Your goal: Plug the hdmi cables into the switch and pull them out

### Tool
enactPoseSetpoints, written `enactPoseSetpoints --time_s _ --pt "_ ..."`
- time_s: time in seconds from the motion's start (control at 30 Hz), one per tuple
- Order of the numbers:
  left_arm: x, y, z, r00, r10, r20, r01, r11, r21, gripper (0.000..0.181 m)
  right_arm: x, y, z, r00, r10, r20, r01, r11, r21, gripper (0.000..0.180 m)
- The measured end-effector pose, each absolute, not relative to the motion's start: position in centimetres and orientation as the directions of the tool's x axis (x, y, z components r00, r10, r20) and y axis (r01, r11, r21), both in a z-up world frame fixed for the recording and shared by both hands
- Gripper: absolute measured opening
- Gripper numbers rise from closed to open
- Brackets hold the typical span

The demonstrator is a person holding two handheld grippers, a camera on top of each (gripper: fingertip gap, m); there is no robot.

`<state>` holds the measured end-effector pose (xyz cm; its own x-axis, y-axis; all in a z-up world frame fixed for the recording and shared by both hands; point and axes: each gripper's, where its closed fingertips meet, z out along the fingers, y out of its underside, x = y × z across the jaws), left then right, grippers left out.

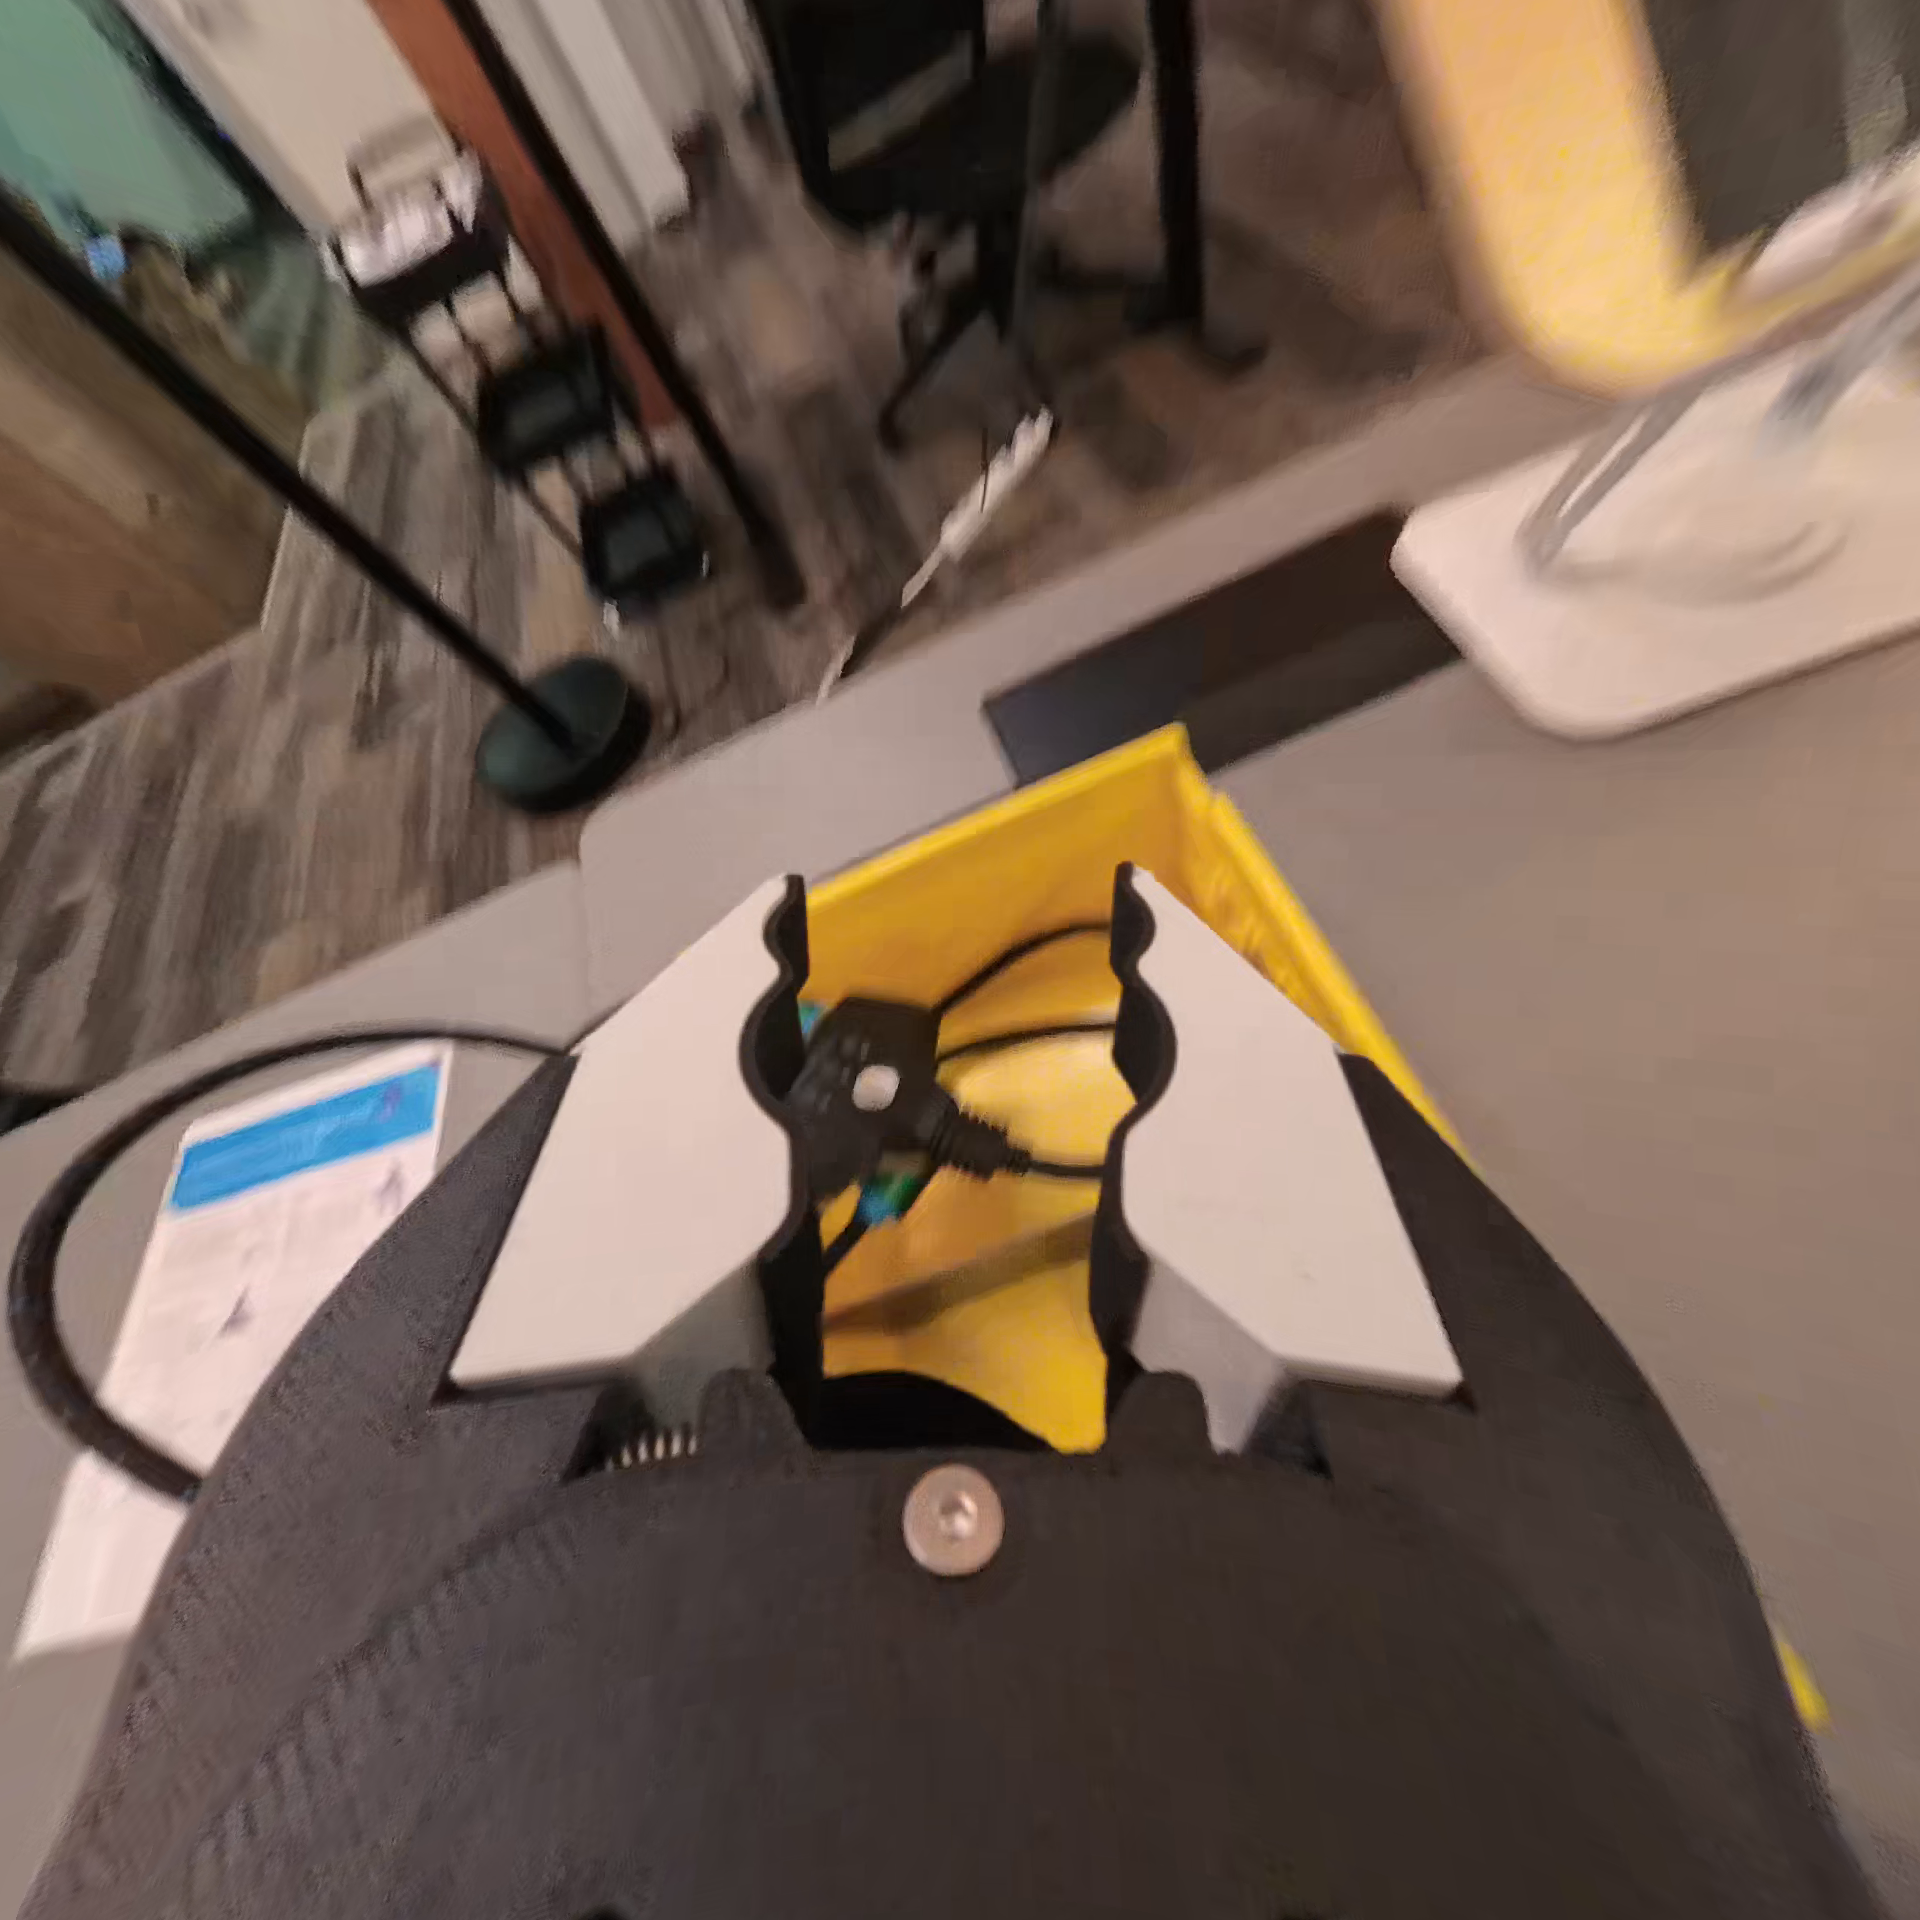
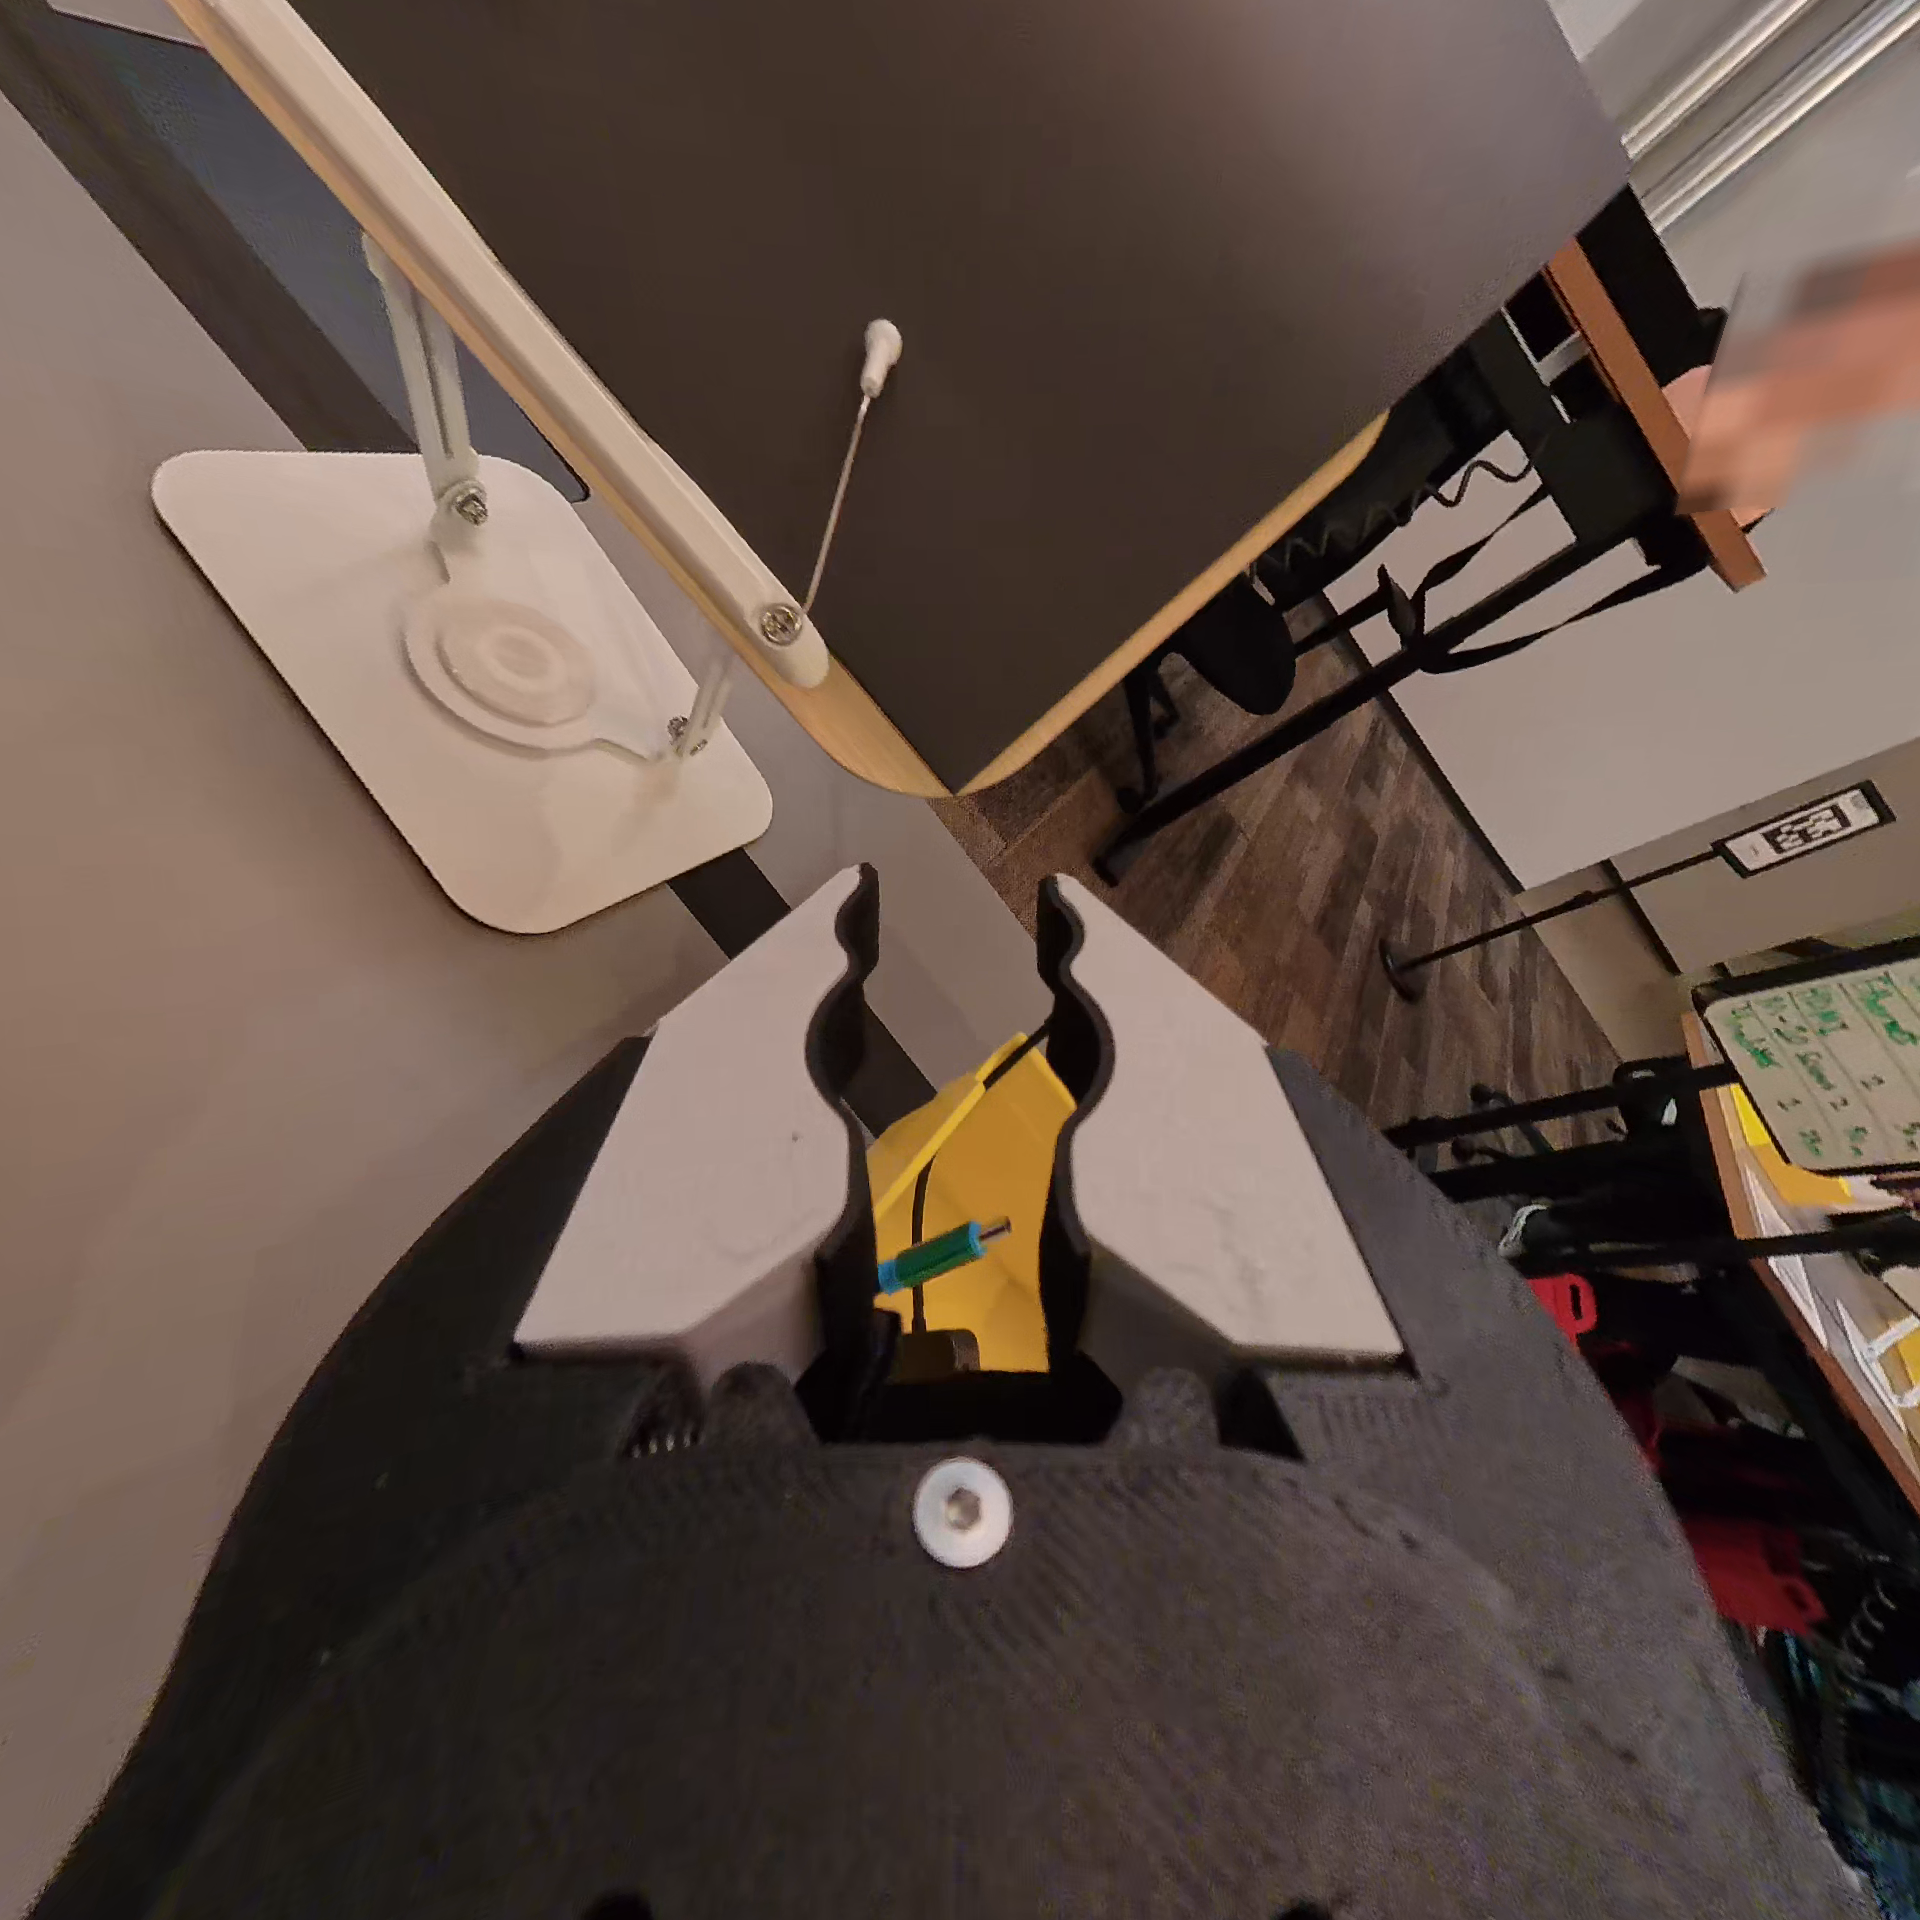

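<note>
The left gripper is hovering over a yellow bin standing on the grey table, its jaws spread wide with nothing between them. Inside the bin, a small black switch with a pale round button is lying among thin black cables; a cable plug is sitting at its right end, though blur is hiding whether it is seated. A thick black cable is curving across a blue-and-white paper sheet at the left of the table. A white lamp base is resting at the far right.

The right gripper is also standing open and empty, its fingers pointing past the table edge toward the wood-pattern floor. Below, between the fingers, the yellow bin is showing a green-and-blue connector with a metal tip and a black cable running down to a dark block. The white lamp base and its slanted arm are sitting on the table at the left.
</note>
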<state>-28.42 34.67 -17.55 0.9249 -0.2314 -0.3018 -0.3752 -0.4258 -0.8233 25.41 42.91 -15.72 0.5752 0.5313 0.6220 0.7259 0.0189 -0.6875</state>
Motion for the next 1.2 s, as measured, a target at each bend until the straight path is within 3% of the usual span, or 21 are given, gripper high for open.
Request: enactPoseSetpoints --time_s 0.13,0.43,0.6,0.8,0.9,1.2 --pt "-32.5 33.9 -22.6 0.911 -0.173 -0.374 -0.391 -0.646 -0.655 0.063 24.5 42.7 -16.0 0.553 0.548 0.627 0.734 0.036 -0.678 0.029" --pt "-37.0 33.2 -27.0 0.977 0.030 -0.213 -0.108 -0.787 -0.608 0.068 24.0 42.7 -16.3 0.544 0.561 0.624 0.734 0.042 -0.677 0.029" --pt "-36.3 33.8 -28.5 0.999 0.035 -0.037 0.004 -0.774 -0.633 0.060 23.8 42.7 -16.4 0.541 0.565 0.623 0.734 0.044 -0.678 0.029" --pt "-37.5 33.4 -29.5 0.997 0.069 -0.023 0.040 -0.788 -0.615 0.055 23.6 42.8 -16.7 0.534 0.572 0.622 0.739 0.043 -0.673 0.029" --pt "-36.8 33.8 -29.4 0.999 0.033 0.018 0.037 -0.774 -0.633 0.043 23.6 42.8 -16.7 0.532 0.574 0.623 0.739 0.045 -0.672 0.029" --pt "-34.9 35.4 -27.5 0.979 -0.041 0.198 0.121 -0.664 -0.737 0.046 23.5 42.9 -17.0 0.525 0.580 0.623 0.742 0.047 -0.669 0.029"
